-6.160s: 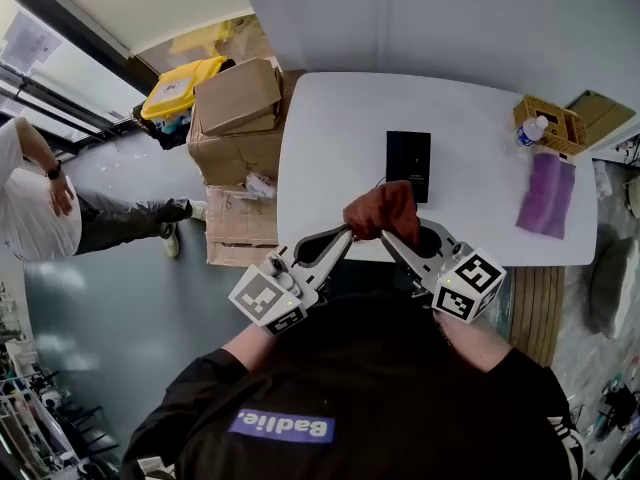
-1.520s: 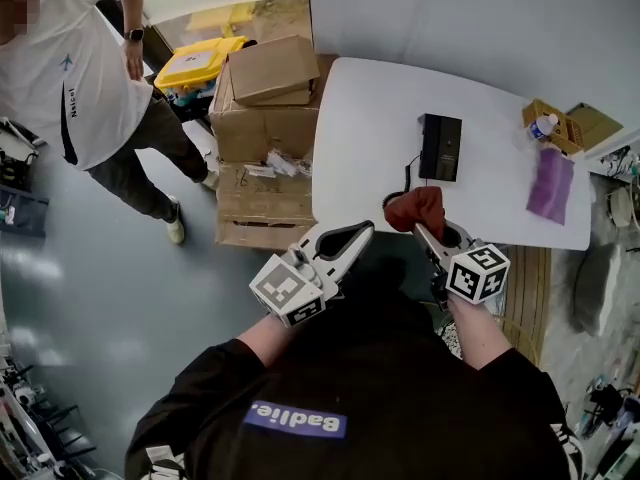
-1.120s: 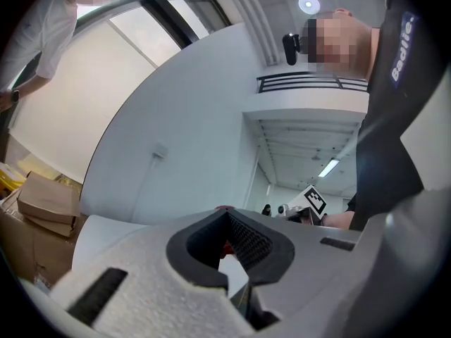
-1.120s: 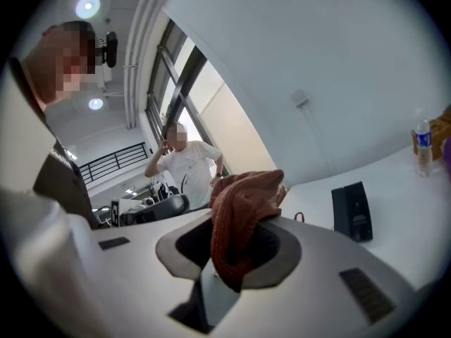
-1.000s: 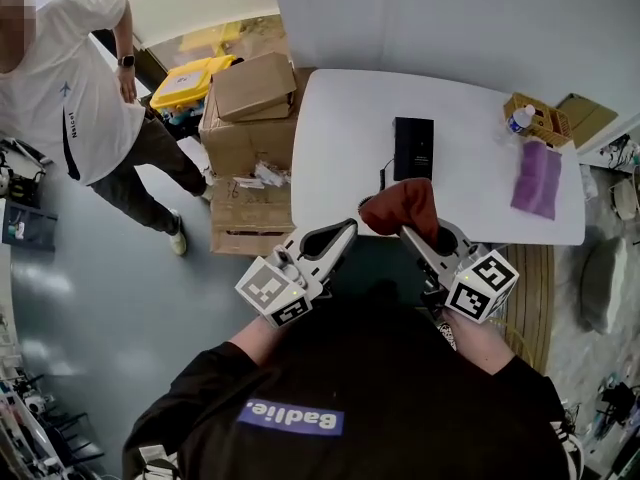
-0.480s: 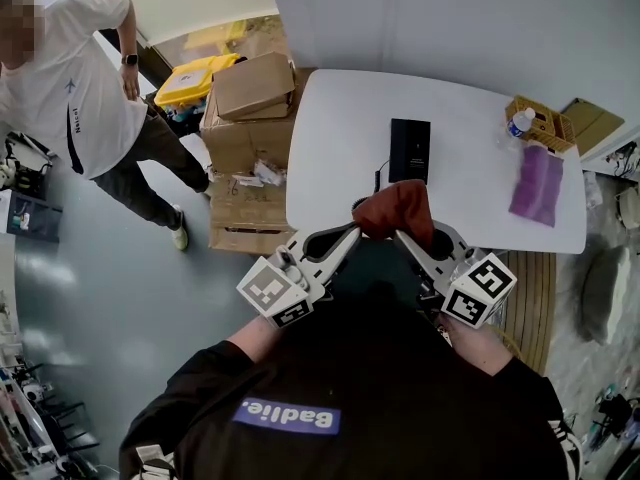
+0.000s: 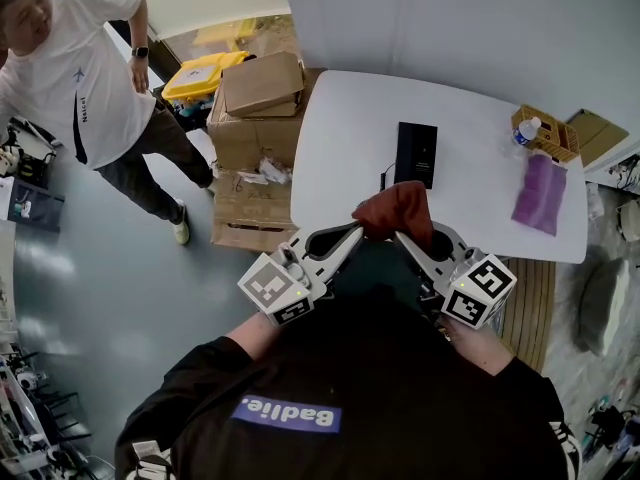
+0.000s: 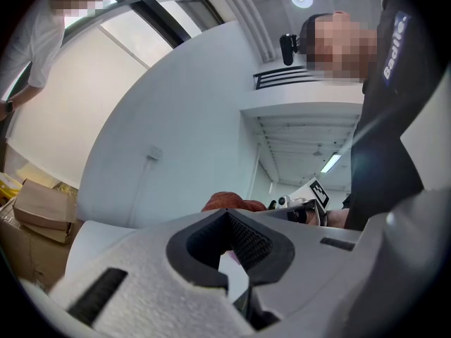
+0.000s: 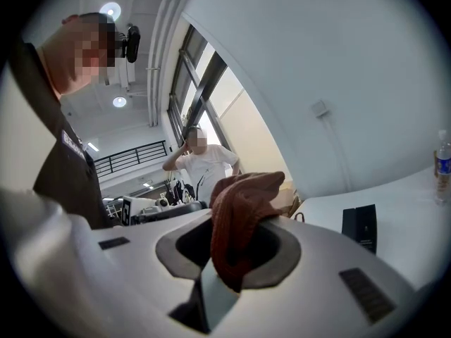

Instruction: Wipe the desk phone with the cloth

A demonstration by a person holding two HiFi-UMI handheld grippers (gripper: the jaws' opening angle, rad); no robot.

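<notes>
The black desk phone (image 7: 416, 154) lies flat on the white table (image 7: 480, 208), its cord trailing toward the near edge. It shows again in the right gripper view as the phone (image 9: 359, 225). My right gripper (image 7: 401, 235) hovers at the table's near edge, short of the phone, shut on a rust-red cloth (image 7: 397, 212) that bunches above its jaws (image 9: 241, 213). My left gripper (image 7: 355, 230) sits just left of the cloth, jaws shut with nothing between them (image 8: 227, 217). The cloth (image 8: 230, 201) peeks out beyond its tips.
A purple cloth (image 7: 540, 193) lies at the table's right end, beside a woven basket (image 7: 553, 136) and a water bottle (image 7: 525, 130). Cardboard boxes (image 7: 262, 88) and a yellow bin (image 7: 196, 73) stand left of the table. A person in a white shirt (image 7: 80, 78) stands further left.
The left gripper, apart from the cloth 1.5 s ago, has closed in beside it. The right gripper keeps holding the cloth. The bystander shifted slightly.
</notes>
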